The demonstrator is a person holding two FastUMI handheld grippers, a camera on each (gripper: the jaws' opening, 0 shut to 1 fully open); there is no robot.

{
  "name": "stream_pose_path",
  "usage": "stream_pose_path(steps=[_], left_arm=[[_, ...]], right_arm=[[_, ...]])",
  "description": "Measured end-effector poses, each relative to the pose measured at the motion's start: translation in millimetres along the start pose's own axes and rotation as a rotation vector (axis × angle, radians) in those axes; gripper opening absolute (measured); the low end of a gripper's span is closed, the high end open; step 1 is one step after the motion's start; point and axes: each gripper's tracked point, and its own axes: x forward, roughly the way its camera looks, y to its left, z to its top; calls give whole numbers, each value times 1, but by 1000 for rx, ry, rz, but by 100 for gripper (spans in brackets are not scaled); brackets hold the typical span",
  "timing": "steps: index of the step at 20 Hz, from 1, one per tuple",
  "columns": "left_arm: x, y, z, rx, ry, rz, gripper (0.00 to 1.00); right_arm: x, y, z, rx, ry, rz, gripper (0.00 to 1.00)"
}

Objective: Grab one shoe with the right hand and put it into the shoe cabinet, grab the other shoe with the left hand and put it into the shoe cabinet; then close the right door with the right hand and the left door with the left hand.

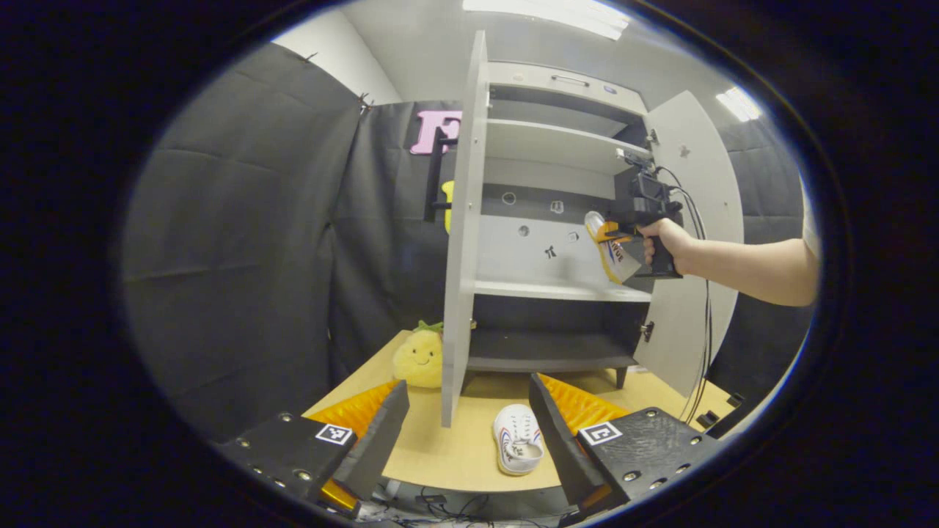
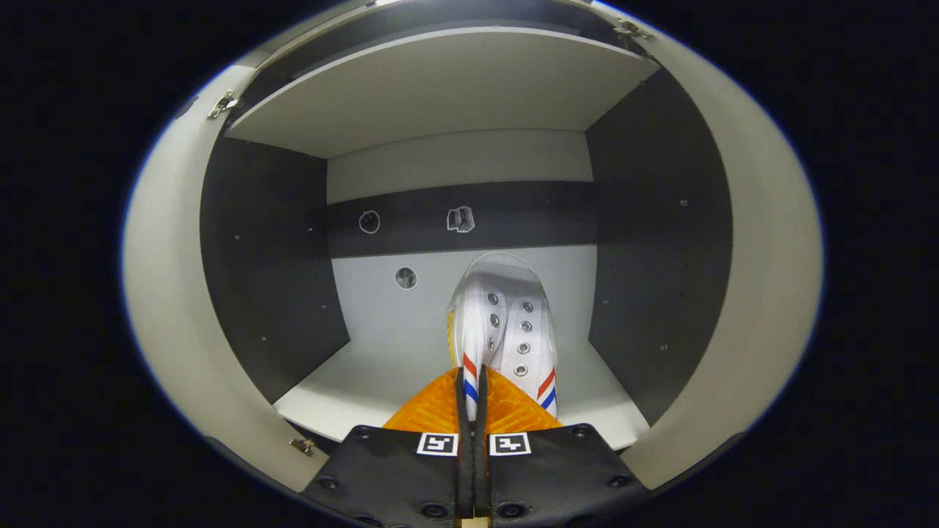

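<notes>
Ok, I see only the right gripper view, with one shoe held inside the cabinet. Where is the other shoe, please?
Observer: The other shoe lies on the table, in front of the cabinet.
Operator: Is the left gripper holding anything?
Observer: No, the left gripper is open and holds nothing, apart from that shoe.
Operator: Is anything else on the table?
Observer: Yes, a yellow plush toy sits beside the open left door.
</notes>
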Motion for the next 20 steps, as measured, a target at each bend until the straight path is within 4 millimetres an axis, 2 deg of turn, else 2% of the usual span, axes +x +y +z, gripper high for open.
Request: stream_pose_path(steps=[1, 2, 4, 7, 9, 12, 14, 17, 18, 19, 20], left_arm=[[-1, 3, -1, -4, 3, 16, 95], [-4, 7, 1, -5, 3, 29, 93], [-7, 8, 4, 2, -3, 44, 95], [-9, 11, 7, 34, -6, 69, 95], [-12, 17, 16, 74, -24, 106, 94], [-18, 19, 18, 66, -36, 137, 93], [-18, 16, 20, 47, -46, 129, 95], [-11, 5, 13, 69, 0, 126, 93], [-16, 6, 13, 82, 6, 127, 93], [-17, 7, 11, 95, 11, 131, 95], [-18, 9, 10, 106, 16, 142, 93]], right_arm=[[13, 0, 1, -29, -1, -4, 1], [24, 2, 5, -47, -8, -7, 2], [45, 6, 3, -12, 10, -1, 1], [72, -4, -23, 23, 98, -49, 1], [82, -13, -37, -15, 136, -102, 2], [100, -13, -41, 44, 168, -109, 2], [111, -15, -51, 69, 213, -112, 3], [127, -20, -63, 51, 248, -118, 3], [129, -20, -66, 36, 255, -105, 3], [127, -19, -67, 32, 259, -89, 8], [128, -17, -69, 43, 268, -74, 17]])
